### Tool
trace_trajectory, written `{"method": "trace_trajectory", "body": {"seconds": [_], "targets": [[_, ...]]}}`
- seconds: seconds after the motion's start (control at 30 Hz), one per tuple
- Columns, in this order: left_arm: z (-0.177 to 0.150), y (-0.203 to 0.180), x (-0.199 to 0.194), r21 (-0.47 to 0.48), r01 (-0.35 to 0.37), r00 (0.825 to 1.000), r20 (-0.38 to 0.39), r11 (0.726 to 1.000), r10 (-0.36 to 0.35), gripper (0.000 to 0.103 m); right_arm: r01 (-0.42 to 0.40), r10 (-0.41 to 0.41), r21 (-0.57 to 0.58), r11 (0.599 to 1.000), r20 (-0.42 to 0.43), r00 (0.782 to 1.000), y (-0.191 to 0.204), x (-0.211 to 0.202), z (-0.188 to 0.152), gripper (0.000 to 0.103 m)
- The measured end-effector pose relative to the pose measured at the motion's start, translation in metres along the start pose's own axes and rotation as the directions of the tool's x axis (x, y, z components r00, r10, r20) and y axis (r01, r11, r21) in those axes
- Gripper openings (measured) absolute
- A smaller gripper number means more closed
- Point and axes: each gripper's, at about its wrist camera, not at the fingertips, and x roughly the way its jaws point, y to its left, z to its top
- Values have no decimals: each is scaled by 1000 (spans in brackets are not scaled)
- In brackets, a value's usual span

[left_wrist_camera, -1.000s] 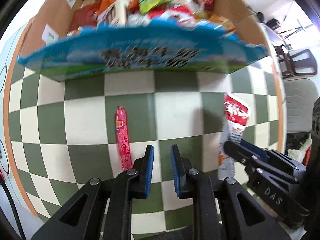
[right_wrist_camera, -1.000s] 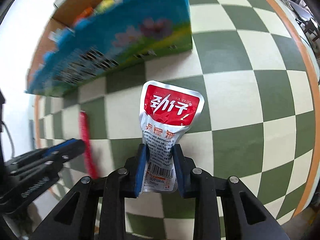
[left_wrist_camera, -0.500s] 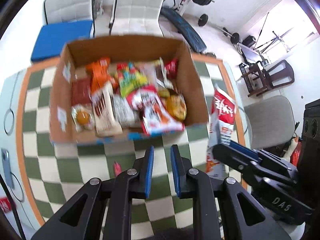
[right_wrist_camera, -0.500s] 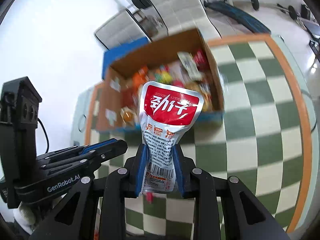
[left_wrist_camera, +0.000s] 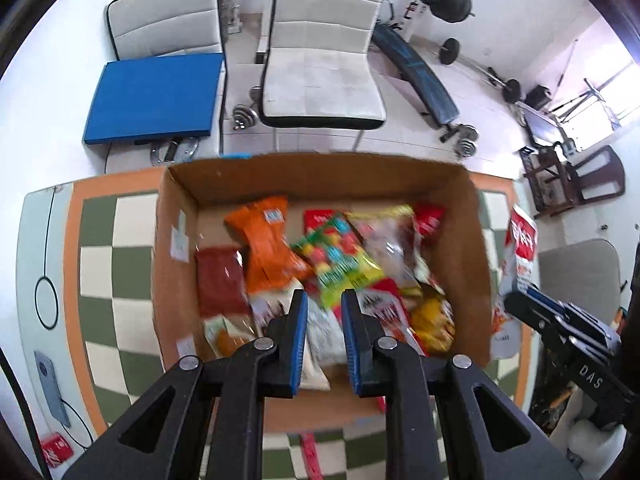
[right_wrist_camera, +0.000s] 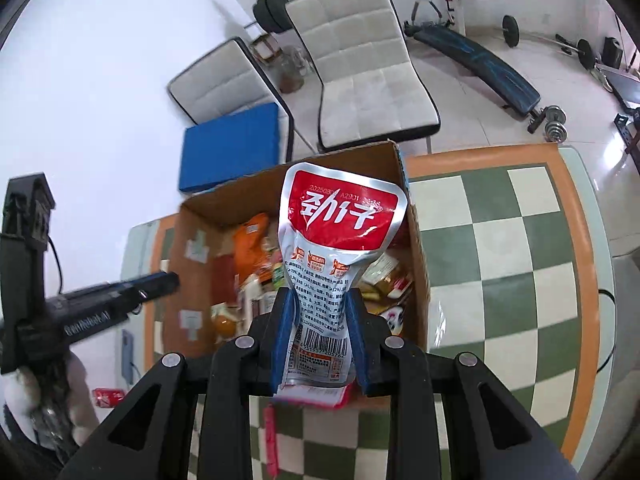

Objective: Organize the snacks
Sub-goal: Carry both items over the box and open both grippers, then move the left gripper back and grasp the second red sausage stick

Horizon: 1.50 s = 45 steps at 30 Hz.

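Observation:
An open cardboard box [left_wrist_camera: 476, 240] holds several snack packets in orange, green, red and yellow. My left gripper [left_wrist_camera: 324, 344] hovers above the box's near half, jaws nearly together with nothing between them. My right gripper [right_wrist_camera: 320, 340] is shut on the lower part of a red and silver snack pouch [right_wrist_camera: 340, 232], held upright over the box's [right_wrist_camera: 416, 248] near right corner. In the left wrist view the same pouch [left_wrist_camera: 520, 248] shows just beyond the box's right wall. A red sausage stick [right_wrist_camera: 272, 436] lies on the checkered cloth in front of the box.
The table [right_wrist_camera: 500, 240] has a green and white checkered cloth with an orange border. A phone [left_wrist_camera: 52, 388] and a small red packet [left_wrist_camera: 54, 452] lie at the left edge. Behind the table stand two white chairs [left_wrist_camera: 320, 80], a blue cushion [left_wrist_camera: 156, 96] and a weight bench [left_wrist_camera: 416, 76].
Both grippers have risen from just above the cloth and tilted up, so the box's inside now shows from above. The pouch has stayed in the right gripper.

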Motion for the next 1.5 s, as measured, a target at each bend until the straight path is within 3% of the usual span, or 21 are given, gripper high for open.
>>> {"method": "trace_trajectory", "body": {"seconds": [0.27,0.47,0.6,0.7,0.77,0.9,1.03,1.17,1.27,1.33,1.4,1.5], "targets": [[34,24,36,-24,-38,999,-35,999,37,15,59,-59,-3,998,-81,995,-14,58,18,29],[50,44,68,-62,-56,993,-104,997,49,16,105,-103,10,994,-122,987,-21,84,21,32],[57,53,86,-86,-76,982,-179,993,59,18,133,-126,30,991,-163,978,-23,95,26,43],[55,55,87,-90,-82,976,-207,993,62,21,155,-147,31,987,-185,972,-19,96,27,72],[49,51,76,-75,-95,981,-175,993,81,21,145,-136,35,989,-177,975,-16,93,26,73],[17,38,40,-53,-65,993,-107,997,59,21,132,-130,4,991,-151,980,-5,76,20,78],[-37,29,2,-61,-46,997,-60,997,43,21,106,-109,-31,994,-136,985,6,51,-3,81],[-105,21,-2,-68,-39,994,-107,997,32,21,78,-81,-27,997,-118,990,9,23,-43,81],[-157,13,28,-58,-42,977,-213,997,29,21,67,-67,-6,998,-123,990,6,10,-78,81],[-190,13,59,-75,-32,953,-302,997,8,21,78,-76,13,997,-142,987,1,8,-103,81],[-213,12,90,-81,-40,928,-374,996,7,21,79,-68,53,995,-180,981,-9,14,-128,81],[-235,8,121,-66,-65,907,-421,996,31,21,92,-67,100,991,-229,971,-24,27,-153,81]]}}
